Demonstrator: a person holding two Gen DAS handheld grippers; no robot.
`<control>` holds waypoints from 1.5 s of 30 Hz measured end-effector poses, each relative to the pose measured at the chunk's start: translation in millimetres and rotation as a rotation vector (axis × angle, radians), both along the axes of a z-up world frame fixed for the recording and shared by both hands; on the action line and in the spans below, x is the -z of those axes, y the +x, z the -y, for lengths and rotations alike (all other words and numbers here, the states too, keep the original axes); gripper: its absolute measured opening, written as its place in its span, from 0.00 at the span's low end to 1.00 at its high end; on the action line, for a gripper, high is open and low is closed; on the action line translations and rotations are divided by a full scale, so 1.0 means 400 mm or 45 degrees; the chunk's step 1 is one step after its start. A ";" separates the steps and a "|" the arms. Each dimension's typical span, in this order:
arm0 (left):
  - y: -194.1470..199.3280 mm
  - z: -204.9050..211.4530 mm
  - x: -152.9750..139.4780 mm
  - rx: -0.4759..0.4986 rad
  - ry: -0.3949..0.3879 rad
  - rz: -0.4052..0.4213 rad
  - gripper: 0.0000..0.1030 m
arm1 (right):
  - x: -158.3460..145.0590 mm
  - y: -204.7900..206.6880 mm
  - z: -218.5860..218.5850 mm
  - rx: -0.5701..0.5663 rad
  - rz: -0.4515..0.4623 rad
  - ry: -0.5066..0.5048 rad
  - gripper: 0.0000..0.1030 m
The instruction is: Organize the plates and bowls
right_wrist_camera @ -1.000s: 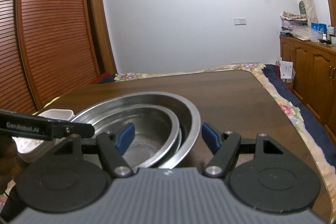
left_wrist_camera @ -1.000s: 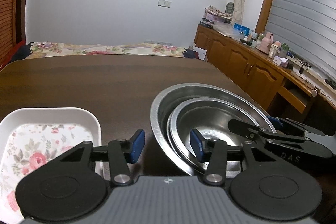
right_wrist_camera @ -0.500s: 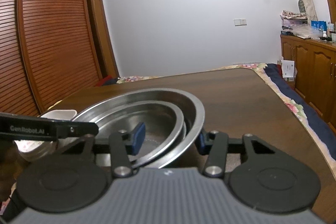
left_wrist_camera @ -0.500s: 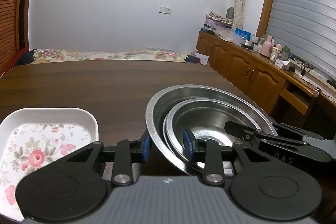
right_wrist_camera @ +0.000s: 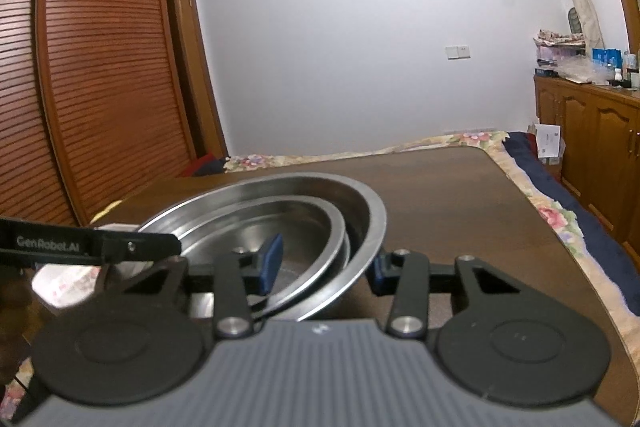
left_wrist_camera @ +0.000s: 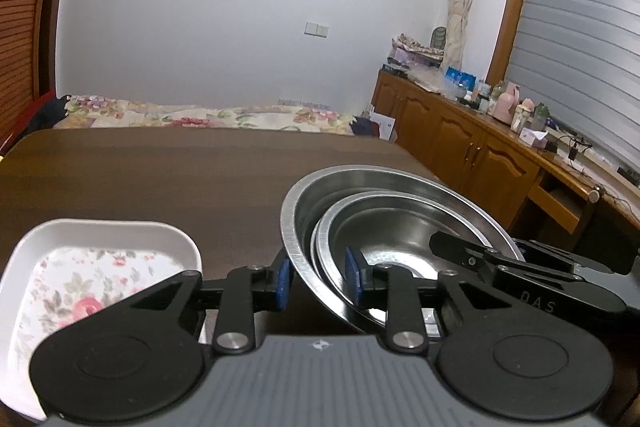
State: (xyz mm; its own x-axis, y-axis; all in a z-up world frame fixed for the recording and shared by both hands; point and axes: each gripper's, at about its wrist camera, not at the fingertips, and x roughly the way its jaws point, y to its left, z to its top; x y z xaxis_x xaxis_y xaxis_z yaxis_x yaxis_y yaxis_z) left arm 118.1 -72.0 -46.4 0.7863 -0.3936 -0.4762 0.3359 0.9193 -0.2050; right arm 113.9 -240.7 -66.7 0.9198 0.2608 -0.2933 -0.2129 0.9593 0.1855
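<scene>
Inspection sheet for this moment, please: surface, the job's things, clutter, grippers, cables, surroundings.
Surface: dark wooden table, mostly bare.
Job's things: steel bowls nested in a stack, largest outermost, how many unclear; floral tray beside them at the near left.
Clutter: nothing seen on the table.
Grippers: left gripper straddles the stack's near-left rim, one finger outside and one inside, jaws closing; right gripper straddles the opposite rim the same way, jaws closing. The stack looks tilted.
Cables: some on the sideboard far right, none on the table.
Surroundings: floral bedding behind the table, slatted wardrobe, shuttered window, bottles and boxes on the sideboard.
</scene>
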 end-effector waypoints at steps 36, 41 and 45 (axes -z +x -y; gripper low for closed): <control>-0.117 -0.256 -0.128 -0.182 -0.040 0.105 0.28 | -0.096 -0.018 -0.202 -0.236 0.043 -0.036 0.43; -0.114 -0.287 -0.113 -0.208 -0.041 0.088 0.28 | -0.088 -0.010 -0.227 -0.271 0.023 -0.045 0.43; -0.117 -0.313 -0.099 -0.231 -0.038 0.074 0.28 | -0.077 -0.002 -0.251 -0.303 -0.003 -0.046 0.43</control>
State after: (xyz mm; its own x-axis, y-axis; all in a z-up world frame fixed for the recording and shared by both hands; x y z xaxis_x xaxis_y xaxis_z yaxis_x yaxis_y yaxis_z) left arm 71.2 53.3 -6.9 0.8716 -0.2559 -0.4181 0.1770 0.9597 -0.2184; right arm 113.2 -140.4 -35.9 0.8330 0.4592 -0.3085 -0.4332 0.8883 0.1524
